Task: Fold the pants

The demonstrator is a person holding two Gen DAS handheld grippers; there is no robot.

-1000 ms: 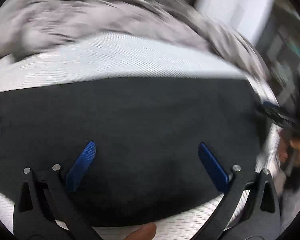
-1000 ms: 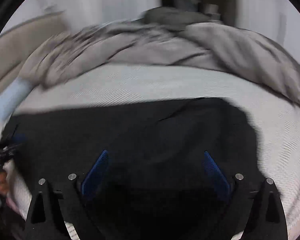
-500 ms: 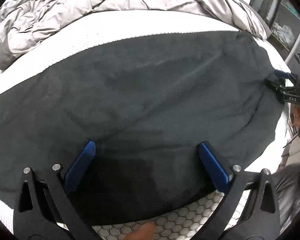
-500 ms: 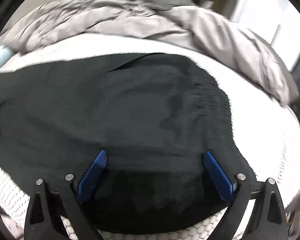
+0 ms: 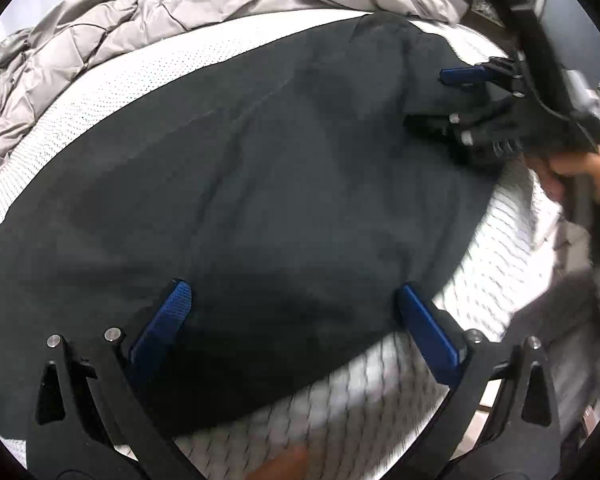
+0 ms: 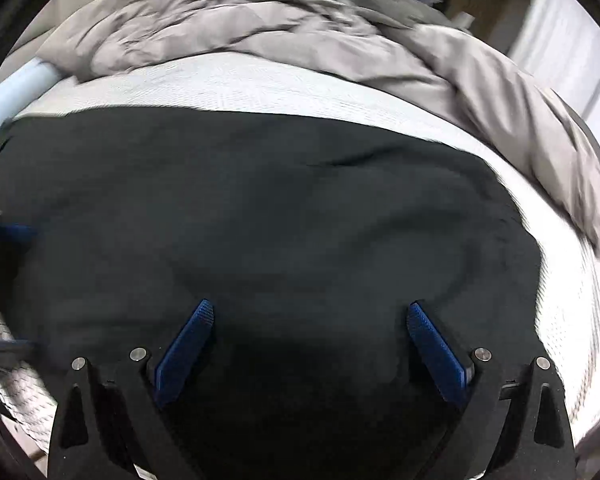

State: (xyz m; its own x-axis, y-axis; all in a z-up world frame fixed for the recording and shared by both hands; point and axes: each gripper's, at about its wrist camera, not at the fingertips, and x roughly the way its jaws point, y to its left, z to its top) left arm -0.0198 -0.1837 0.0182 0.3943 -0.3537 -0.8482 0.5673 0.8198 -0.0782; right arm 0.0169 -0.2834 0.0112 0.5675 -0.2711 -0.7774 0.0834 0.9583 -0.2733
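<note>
Black pants [image 5: 260, 168] lie spread flat on a white mattress [image 5: 140, 72]; they also fill the right wrist view [image 6: 280, 232]. My left gripper [image 5: 292, 300] is open and empty, its blue pads hovering over the pants' near edge. My right gripper [image 6: 308, 316] is open and empty, over the pants. In the left wrist view the right gripper [image 5: 452, 96] shows at the pants' far right end, held by a hand. In the right wrist view a blue pad of the left gripper [image 6: 8, 232] shows at the left edge.
A crumpled grey duvet [image 5: 100, 40] lies along the far side of the mattress, also in the right wrist view [image 6: 300, 28]. The mattress edge [image 5: 520, 240] drops off at the right. A light blue pillow [image 6: 16, 88] sits at far left.
Both grippers stayed open. The views have swung over the pants; the right gripper now shows much closer and larger at the pants' right end in the left wrist view.
</note>
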